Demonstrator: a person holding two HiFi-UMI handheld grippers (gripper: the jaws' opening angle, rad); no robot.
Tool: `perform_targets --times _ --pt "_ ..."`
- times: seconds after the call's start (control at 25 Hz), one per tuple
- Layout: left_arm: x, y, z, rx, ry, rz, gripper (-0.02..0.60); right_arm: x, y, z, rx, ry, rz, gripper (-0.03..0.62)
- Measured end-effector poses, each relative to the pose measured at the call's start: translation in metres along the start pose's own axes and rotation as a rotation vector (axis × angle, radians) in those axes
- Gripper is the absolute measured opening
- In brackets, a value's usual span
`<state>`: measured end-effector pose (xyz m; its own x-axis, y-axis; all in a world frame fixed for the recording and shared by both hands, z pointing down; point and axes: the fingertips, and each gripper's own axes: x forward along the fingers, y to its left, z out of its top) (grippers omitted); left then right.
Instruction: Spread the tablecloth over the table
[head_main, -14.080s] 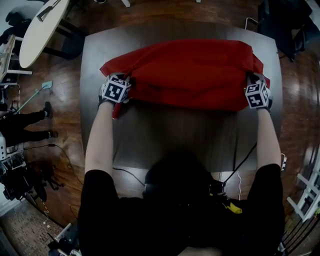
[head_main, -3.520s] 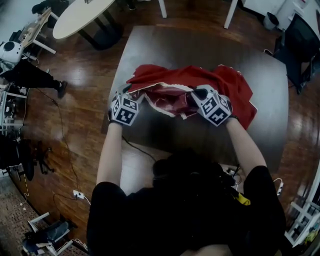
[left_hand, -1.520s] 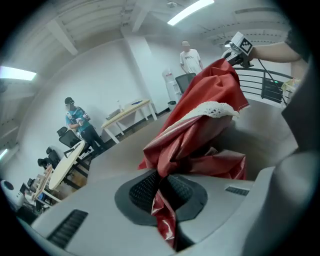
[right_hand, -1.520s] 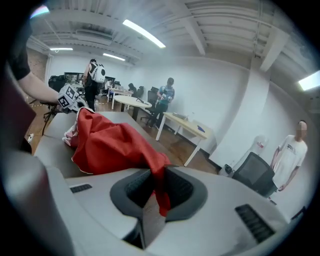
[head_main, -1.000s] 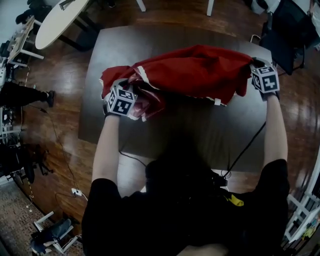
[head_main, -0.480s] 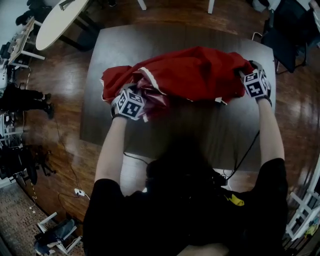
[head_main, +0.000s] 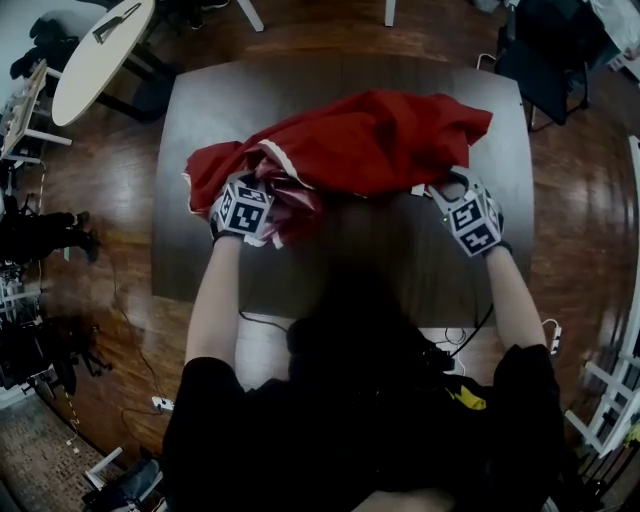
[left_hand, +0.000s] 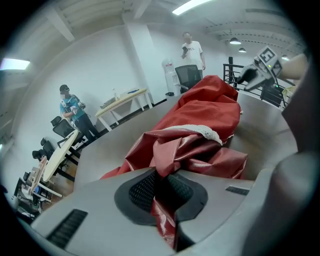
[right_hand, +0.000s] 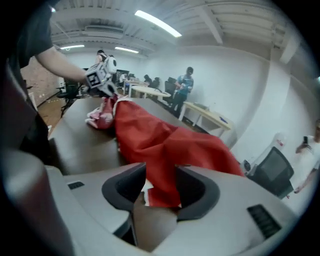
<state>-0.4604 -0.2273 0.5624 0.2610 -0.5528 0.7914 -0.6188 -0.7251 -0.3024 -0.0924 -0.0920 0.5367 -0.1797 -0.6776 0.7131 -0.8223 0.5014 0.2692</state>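
Left of centre in the head view, the left gripper (left_hand: 161, 189) is clenched on a bunched fold of the red tablecloth (head_main: 372, 140). Right of centre, the right gripper (right_hand: 159, 189) has its jaws apart; they have just been closing, with the cloth's edge loose between them. Beyond, the cloth lies heaped across the upper middle of the dark table (head_main: 205, 105).

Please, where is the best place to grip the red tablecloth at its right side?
Grip the near hem of the crumpled red fabric tablecloth by its small white tag, coming from the person's side: that edge lies thin and free.
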Motion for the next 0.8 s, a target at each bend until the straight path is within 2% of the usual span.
perform_targets --times 0.16,0.24,0.32,0.36,0.44,0.52,0.56,0.6,0.8 --pt "-0.006 -0.003 0.005 -0.011 -0.009 -0.012 0.018 0.039 0.096 -0.015 -0.082 0.082 0.167 0.169" --pt "-0.008 -0.006 0.004 -0.005 -0.008 -0.017 0.018 0.057 0.113 -0.013 -0.128 0.116 0.17 0.17" --pt "-0.01 -0.009 0.004 -0.003 -0.01 -0.02 0.018 0.073 0.108 -0.017 -0.13 0.153 0.134 0.177" --pt "-0.01 -0.01 0.005 -0.002 -0.012 -0.021 0.018 0.08 0.102 -0.02 -0.116 0.169 0.118 0.209" --pt "-0.009 -0.013 0.006 0.002 -0.015 -0.023 0.018 0.091 0.091 -0.024 -0.088 0.186 0.109 0.212" --pt "-0.009 -0.014 0.006 0.005 -0.017 -0.026 0.018 0.101 0.088 -0.023 -0.047 0.191 0.141 0.234" --pt "-0.009 -0.014 0.005 0.004 -0.019 -0.028 0.018 0.108 0.091 -0.024 -0.012 0.199 0.168 0.315" --pt "-0.01 -0.014 0.005 0.001 -0.022 -0.032 0.018 0.116 0.094 -0.025 0.018 0.209 0.19 0.33" --pt "-0.01 -0.016 0.003 -0.013 -0.032 -0.051 0.018 0.135 0.09 -0.025 0.101 0.236 0.246 0.336"
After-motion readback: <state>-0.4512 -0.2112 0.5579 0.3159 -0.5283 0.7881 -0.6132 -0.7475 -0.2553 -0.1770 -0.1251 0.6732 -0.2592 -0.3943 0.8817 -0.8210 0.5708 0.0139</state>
